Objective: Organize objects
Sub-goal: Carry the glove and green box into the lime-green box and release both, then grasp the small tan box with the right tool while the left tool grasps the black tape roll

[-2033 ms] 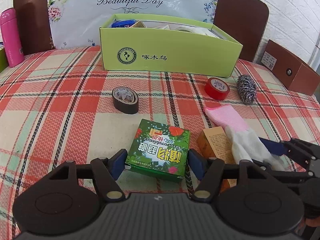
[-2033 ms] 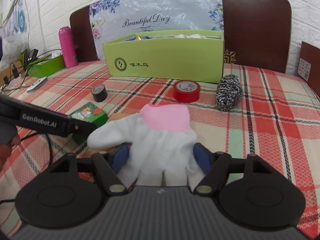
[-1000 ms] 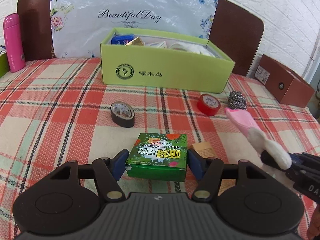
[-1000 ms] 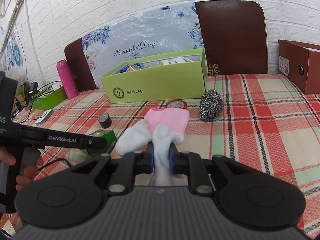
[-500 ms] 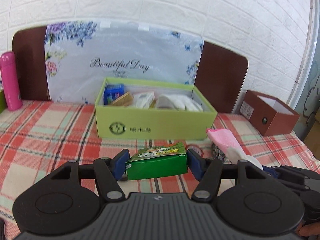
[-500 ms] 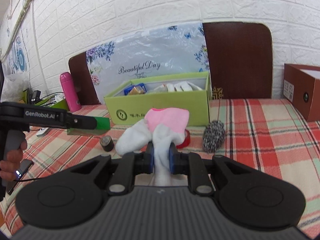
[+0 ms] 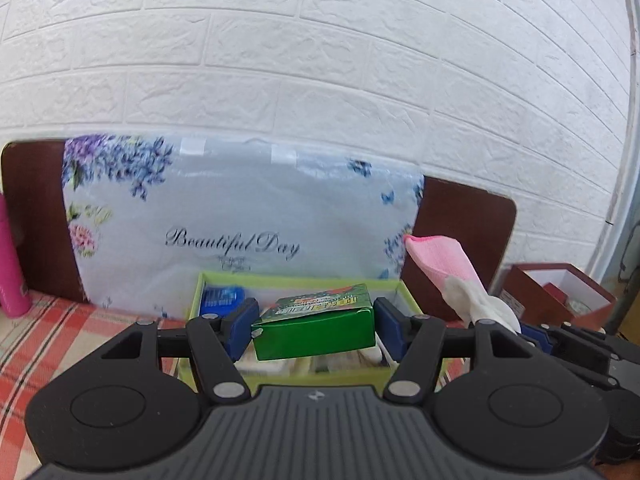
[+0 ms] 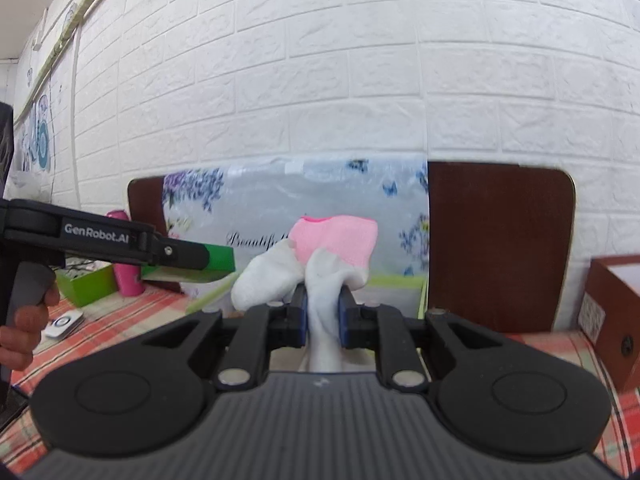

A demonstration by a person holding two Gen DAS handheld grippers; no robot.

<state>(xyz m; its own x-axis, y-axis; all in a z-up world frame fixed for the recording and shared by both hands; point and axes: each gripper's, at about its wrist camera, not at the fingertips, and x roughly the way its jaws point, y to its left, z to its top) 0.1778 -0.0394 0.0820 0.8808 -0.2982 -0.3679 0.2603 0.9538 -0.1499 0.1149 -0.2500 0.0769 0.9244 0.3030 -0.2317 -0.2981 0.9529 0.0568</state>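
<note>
Mid-carry: my left gripper [image 7: 313, 330] clamps the green carton [image 7: 314, 328], my right gripper [image 8: 322, 316] pinches the sock [image 8: 320, 264] (cuff flopping), and next both need lowering into the lime box [image 7: 304, 378] at twelve o'clock.

"Beautiful Day" (floral bag [image 7: 240, 216]); "GenRobot.AI" (left gripper [image 8: 218, 261])

The pink bottle [image 7: 10, 276] is cut off by the left edge. The green box [image 7: 316, 326] hides much of what lies in the lime box [image 7: 294, 378]. The sock [image 8: 320, 256] hides part of the writing on the flowery bag [image 8: 256, 208].
</note>
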